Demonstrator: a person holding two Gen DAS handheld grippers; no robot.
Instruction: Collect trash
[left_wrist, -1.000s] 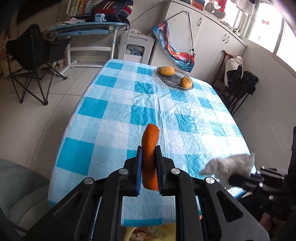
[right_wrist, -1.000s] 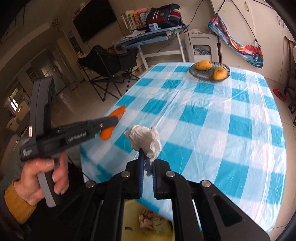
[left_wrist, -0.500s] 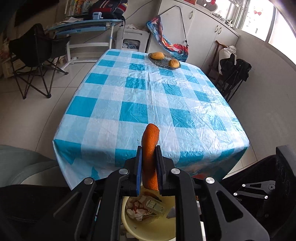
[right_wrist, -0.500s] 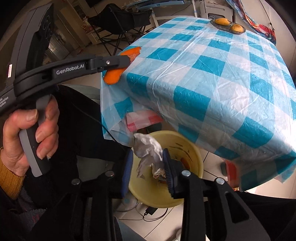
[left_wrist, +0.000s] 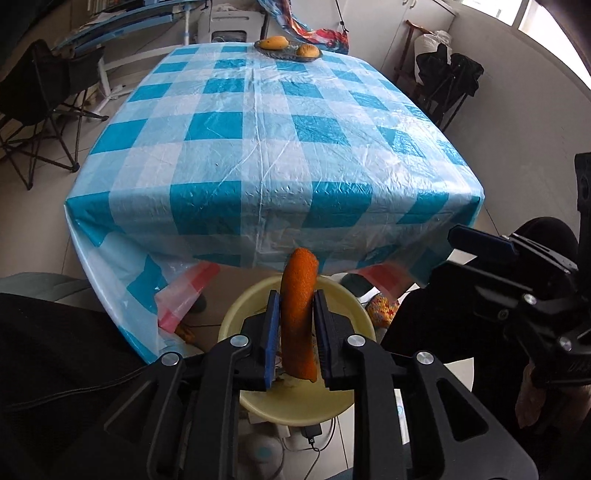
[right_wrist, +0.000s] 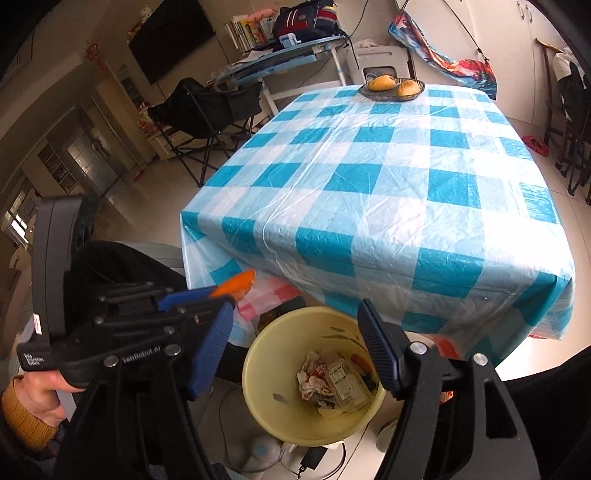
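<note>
1. The left hand-held gripper (left_wrist: 295, 332) hangs just above the yellow bin (left_wrist: 255, 402), which stands on the floor below the near edge of the tabletop (left_wrist: 258, 147).
2. Its jaws are opening, and the orange peel (left_wrist: 298, 314) stands upright between them. In the left wrist view a thin gap shows on the right side, so the hold looks nearly let go.
3. The step in hand looks like the drop of the peel into the bin.
4. The right hand-held gripper (right_wrist: 295, 350) is over the bin too. Its jaws are opening and already wide, with nothing between them.
5. Crumpled trash (right_wrist: 332, 380) lies in the bin's bottom.
6. The next move calls for wider left jaws while they stay above the bin's mouth, so the peel falls inside.
</note>
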